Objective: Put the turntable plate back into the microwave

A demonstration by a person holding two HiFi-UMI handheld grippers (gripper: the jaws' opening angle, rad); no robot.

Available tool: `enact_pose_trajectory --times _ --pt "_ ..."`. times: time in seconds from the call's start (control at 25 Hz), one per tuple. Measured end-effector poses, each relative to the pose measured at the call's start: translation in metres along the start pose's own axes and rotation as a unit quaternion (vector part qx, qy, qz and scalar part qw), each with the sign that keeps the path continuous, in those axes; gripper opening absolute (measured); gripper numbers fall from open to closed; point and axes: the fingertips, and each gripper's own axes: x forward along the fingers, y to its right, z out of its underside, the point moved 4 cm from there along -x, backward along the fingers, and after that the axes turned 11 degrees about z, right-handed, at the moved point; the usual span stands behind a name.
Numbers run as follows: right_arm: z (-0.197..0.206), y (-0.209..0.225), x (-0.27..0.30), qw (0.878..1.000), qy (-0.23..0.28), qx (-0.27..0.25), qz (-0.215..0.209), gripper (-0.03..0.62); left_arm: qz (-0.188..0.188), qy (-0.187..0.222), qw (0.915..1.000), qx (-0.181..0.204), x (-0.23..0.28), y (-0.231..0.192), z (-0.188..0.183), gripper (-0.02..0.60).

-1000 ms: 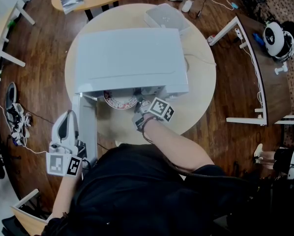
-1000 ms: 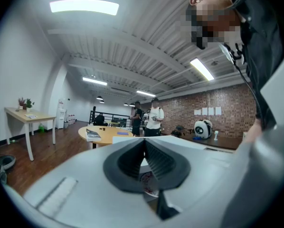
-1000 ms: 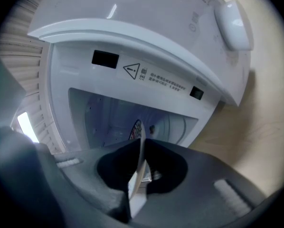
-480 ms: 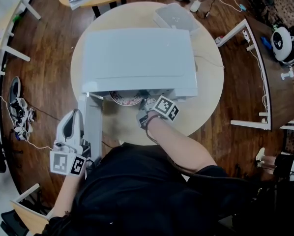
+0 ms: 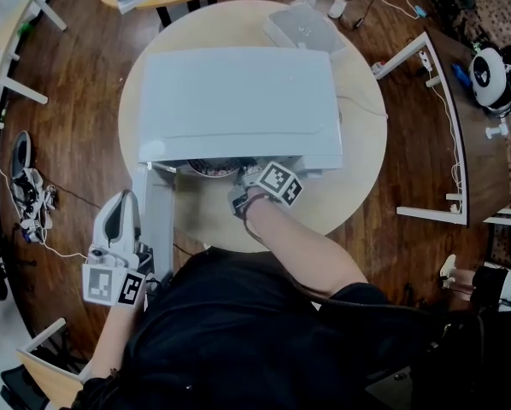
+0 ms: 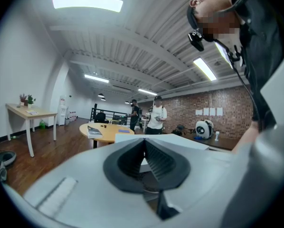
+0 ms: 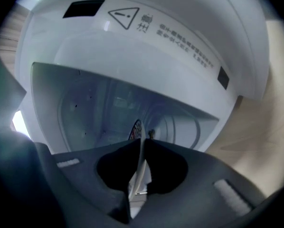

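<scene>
Round table (image 5: 358, 173) — wooden floor (image 5: 76, 101)

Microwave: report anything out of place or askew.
Only the plate stands out: it is not seated inside but clamped by its rim in the right gripper, edge-on between the jaws at the open microwave's mouth. The door hangs open at the left. Nothing looks spilled or damaged.

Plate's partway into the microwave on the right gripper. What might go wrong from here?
1. The right gripper is shut on only the thin rim of the turntable plate, so a bump could make the plate pivot or slip out.
2. The plate is just passing the mouth of the microwave and could clip the opening's frame.
3. The open door stands unheld beside the left gripper and might swing in.
</scene>
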Motion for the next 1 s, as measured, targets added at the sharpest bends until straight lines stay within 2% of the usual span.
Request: enact_pose_trajectory --times 1.0 --pt "-0.011 0.0 0.022 0.999 0.03 0.01 0.021 0.02 -0.001 -0.012 0.9999 0.002 -0.002 0.002 -0.001 0.004"
